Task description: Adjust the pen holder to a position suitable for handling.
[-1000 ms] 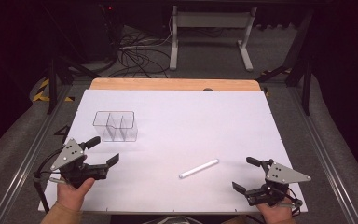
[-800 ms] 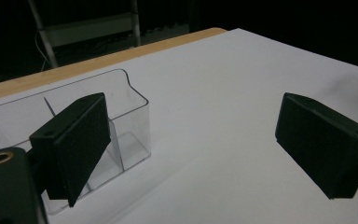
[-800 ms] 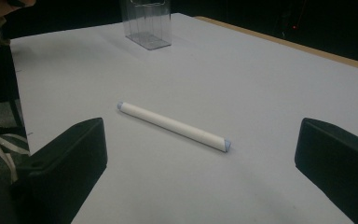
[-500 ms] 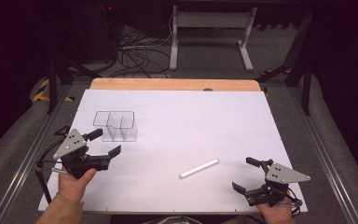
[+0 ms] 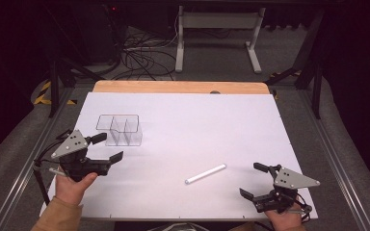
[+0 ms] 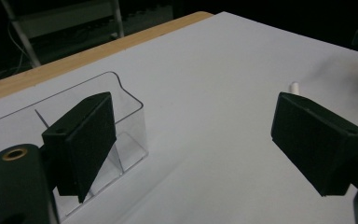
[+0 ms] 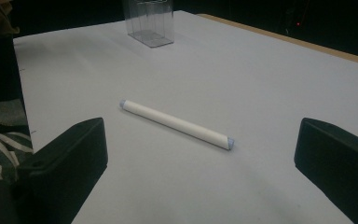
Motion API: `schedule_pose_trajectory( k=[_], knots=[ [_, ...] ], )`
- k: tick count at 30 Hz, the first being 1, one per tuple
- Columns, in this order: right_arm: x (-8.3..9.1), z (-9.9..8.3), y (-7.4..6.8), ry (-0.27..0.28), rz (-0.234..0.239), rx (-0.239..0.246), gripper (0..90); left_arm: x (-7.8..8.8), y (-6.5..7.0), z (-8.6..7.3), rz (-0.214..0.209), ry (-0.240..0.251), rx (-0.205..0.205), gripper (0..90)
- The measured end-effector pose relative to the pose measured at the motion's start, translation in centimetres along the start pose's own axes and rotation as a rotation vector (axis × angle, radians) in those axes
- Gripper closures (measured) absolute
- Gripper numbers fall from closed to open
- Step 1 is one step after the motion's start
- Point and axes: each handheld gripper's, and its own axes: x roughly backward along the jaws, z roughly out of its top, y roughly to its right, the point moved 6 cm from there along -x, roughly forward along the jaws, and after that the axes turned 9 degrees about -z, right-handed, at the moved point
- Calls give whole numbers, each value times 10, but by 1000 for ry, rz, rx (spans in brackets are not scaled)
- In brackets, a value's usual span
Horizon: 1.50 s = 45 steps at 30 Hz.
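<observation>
A white stick [image 5: 205, 173] like a chalk or capped marker lies flat on the white table top [image 5: 197, 125], right of centre; it also lies ahead of the right jaws [image 7: 176, 124]. A clear plastic divided box [image 5: 120, 130] stands empty at the left [image 6: 70, 130] [image 7: 149, 21]. My left gripper [image 5: 107, 147] is held just above the table beside the box's near side, open, nothing between its jaws. My right gripper [image 5: 256, 180] rests near the front right corner, open and empty, pointing toward the stick.
A wooden strip [image 5: 180, 87] runs along the table's far edge. Beyond it are a metal stand [image 5: 217, 33] and cables on a dark floor. Metal rails flank the table on both sides.
The left gripper has moved forward and up the table toward the clear box. The right gripper and the white stick have stayed put.
</observation>
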Motion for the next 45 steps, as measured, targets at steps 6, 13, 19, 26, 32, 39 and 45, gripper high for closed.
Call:
schedule_pose_trajectory(
  k=[6,13,19,26,32,39,45],
  knots=[
    [0,0,0,4,3,3,32,2,-4,7,2,-46,-50,235],
    [0,1,-1,5,9,0,31,-2,-19,14,-18,-162,-116,311],
    [0,1,-1,9,12,4,32,-10,-33,14,-34,-247,-135,329],
    [0,1,-2,10,18,-2,31,-20,-51,12,-28,-353,-174,335],
    [-2,1,-3,5,26,4,32,-29,-64,8,-17,-440,-191,340],
    [-3,0,-4,2,41,6,34,-39,-72,11,-83,-505,-227,381],
    [-3,0,-4,3,45,8,34,-48,-76,12,-119,-565,-273,404]
  ],
)
